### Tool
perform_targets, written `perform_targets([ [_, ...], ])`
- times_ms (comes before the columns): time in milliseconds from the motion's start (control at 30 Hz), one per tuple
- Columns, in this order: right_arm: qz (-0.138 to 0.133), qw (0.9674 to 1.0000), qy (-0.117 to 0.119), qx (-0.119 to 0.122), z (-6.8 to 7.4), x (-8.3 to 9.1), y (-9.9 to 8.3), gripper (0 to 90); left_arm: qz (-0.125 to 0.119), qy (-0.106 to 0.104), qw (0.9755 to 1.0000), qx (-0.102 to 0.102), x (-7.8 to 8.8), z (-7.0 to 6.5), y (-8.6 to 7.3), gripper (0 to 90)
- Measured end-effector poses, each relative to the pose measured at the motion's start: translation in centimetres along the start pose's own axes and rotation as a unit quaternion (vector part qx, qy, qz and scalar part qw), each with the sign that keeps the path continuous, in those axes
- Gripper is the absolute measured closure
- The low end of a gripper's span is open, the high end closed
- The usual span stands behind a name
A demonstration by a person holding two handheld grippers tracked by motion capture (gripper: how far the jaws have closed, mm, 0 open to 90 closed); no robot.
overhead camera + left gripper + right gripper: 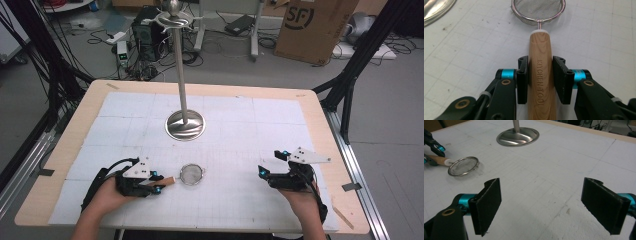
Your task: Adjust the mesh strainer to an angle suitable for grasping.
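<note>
1. Nearest the camera in the left gripper view, the left gripper [541, 80] is seen closed on the wooden handle [540, 75] of the strainer [538, 10]; both pads are pressed against the handle's sides.
2. The handle's long axis is aligned with the gripper's own axis, toward 12 o'clock in that view, so the mesh bowl lies straight ahead of the jaws, resting on the mat [599, 37].
3. In the high view, the left gripper [159, 182] is found near the table's [60, 150] front edge, and the strainer [192, 174] lies at its 3 o'clock, handle pointing back to 9 o'clock.
4. The right gripper [272, 167] is held at the strainer's 3 o'clock, well apart from it, with jaws wide open and nothing between them, as the right gripper view confirms [544, 207].
5. The stand [185, 125] rises at 12 o'clock from the strainer, its hooks at the top of the pole.
6. The left hand is judged the nearer and the one in charge; the coming move probably turns on lifting the strainer along its handle axis toward the stand.
</note>
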State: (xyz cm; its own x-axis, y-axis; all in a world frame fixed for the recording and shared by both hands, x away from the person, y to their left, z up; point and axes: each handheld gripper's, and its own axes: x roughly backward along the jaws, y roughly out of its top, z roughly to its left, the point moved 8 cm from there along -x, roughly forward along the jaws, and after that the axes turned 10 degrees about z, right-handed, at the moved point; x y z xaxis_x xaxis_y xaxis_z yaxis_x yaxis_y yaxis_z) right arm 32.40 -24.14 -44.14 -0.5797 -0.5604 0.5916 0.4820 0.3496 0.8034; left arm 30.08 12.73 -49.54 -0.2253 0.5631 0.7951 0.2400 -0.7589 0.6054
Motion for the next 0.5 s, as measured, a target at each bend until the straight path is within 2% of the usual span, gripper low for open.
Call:
perform_targets([
  [167,-0.003,1.0000,-0.002,-0.004,-0.2,0.2,0.0,15.4,0.004,0.000,1.0000,-0.007,-0.6,0.0,1.0,67.3],
  [333,-0.006,1.0000,-0.001,-0.003,-0.2,0.4,0.1,15.4,-0.012,0.002,0.9999,-0.010,-1.2,-0.1,2.6,68.9],
  [500,-0.008,0.9999,-0.004,-0.007,-0.4,0.5,0.0,15.4,-0.007,0.000,0.9998,-0.017,-2.0,-0.2,3.5,68.9],
])
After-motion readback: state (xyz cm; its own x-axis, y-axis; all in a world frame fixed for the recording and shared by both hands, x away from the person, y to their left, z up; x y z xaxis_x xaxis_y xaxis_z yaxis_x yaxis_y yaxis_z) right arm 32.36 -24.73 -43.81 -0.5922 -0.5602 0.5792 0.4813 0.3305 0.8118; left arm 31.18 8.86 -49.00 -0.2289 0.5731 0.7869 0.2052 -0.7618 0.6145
